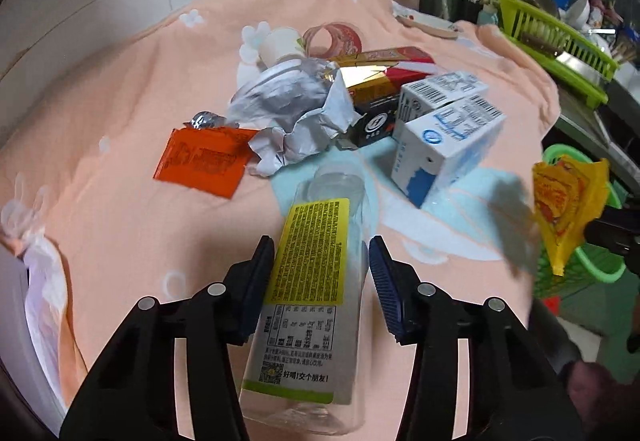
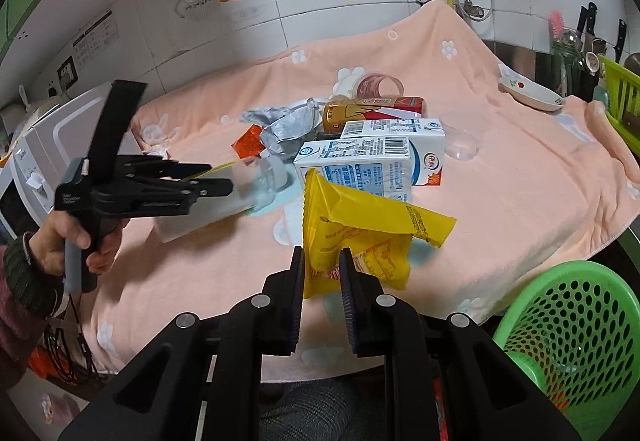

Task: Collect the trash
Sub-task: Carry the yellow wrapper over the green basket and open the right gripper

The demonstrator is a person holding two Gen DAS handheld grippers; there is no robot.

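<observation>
My left gripper (image 1: 320, 249) is shut on a clear plastic bottle (image 1: 308, 301) with a yellow label, held above the peach cloth; it also shows in the right wrist view (image 2: 224, 201). My right gripper (image 2: 322, 261) is shut on a yellow snack wrapper (image 2: 360, 237), also seen at the right edge of the left wrist view (image 1: 560, 201). A green perforated basket (image 2: 568, 325) stands below the table edge at lower right. On the cloth lie two milk cartons (image 1: 444, 137), an orange sachet (image 1: 204, 161), crumpled foil (image 1: 296, 113), a red-gold box (image 1: 384, 73) and a paper cup (image 1: 280, 45).
A peach blanket (image 2: 500, 181) covers the table. A white microwave (image 2: 36, 161) stands at left. A small dish (image 2: 532, 93), knives and a green dish rack (image 1: 556, 41) sit at right by the tiled wall. A clear lid (image 2: 462, 147) lies near the cartons.
</observation>
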